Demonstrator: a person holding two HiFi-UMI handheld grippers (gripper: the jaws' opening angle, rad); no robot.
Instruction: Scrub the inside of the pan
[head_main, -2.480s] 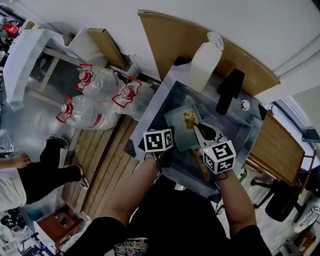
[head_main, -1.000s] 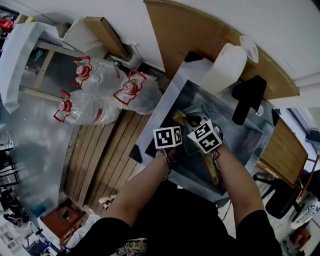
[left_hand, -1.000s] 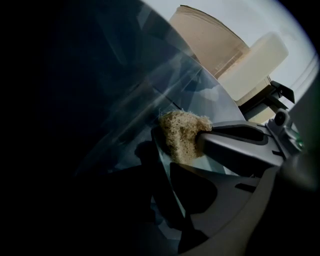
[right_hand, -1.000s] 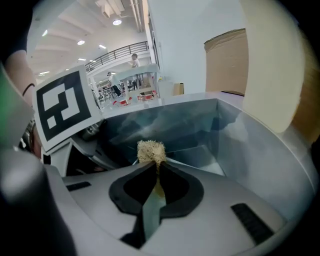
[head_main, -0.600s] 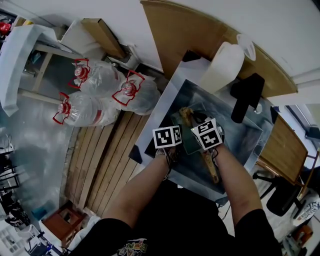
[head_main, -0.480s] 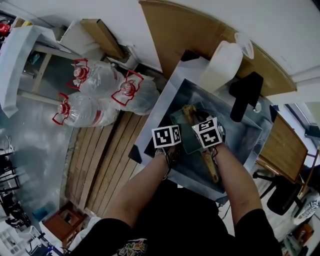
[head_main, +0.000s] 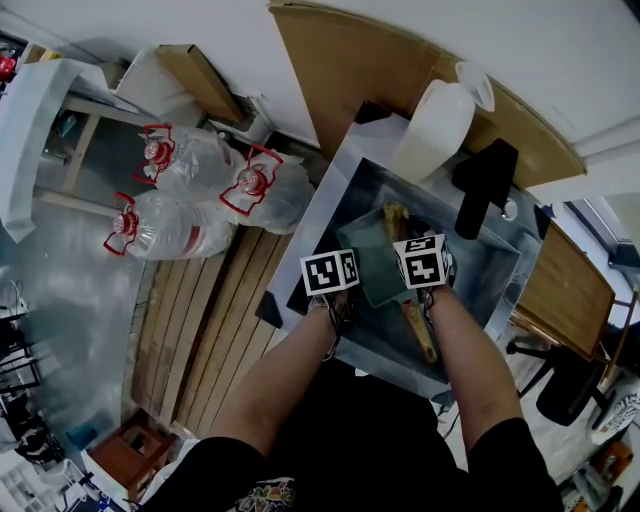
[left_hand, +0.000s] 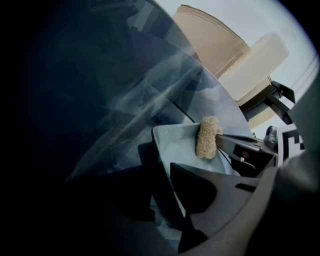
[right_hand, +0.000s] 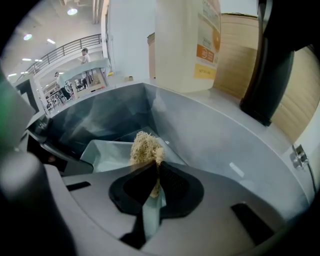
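Note:
A square pale grey-green pan with a wooden handle lies in the steel sink. My left gripper is at the pan's near left rim; in the left gripper view its dark jaws are shut on the pan wall. My right gripper is shut on a tan fibrous scrubber, which rests on the pan's far inner side. In the right gripper view the scrubber sticks out past the jaws over the pan. The scrubber also shows in the left gripper view.
A white jug stands at the sink's far edge, beside a black tap. A wooden board leans on the wall behind. Large water bottles lie on the floor to the left. A wooden side table is at the right.
The right gripper has carried the scrubber across the inside of the pan, from its left part toward the far right. The left gripper keeps its hold on the rim.

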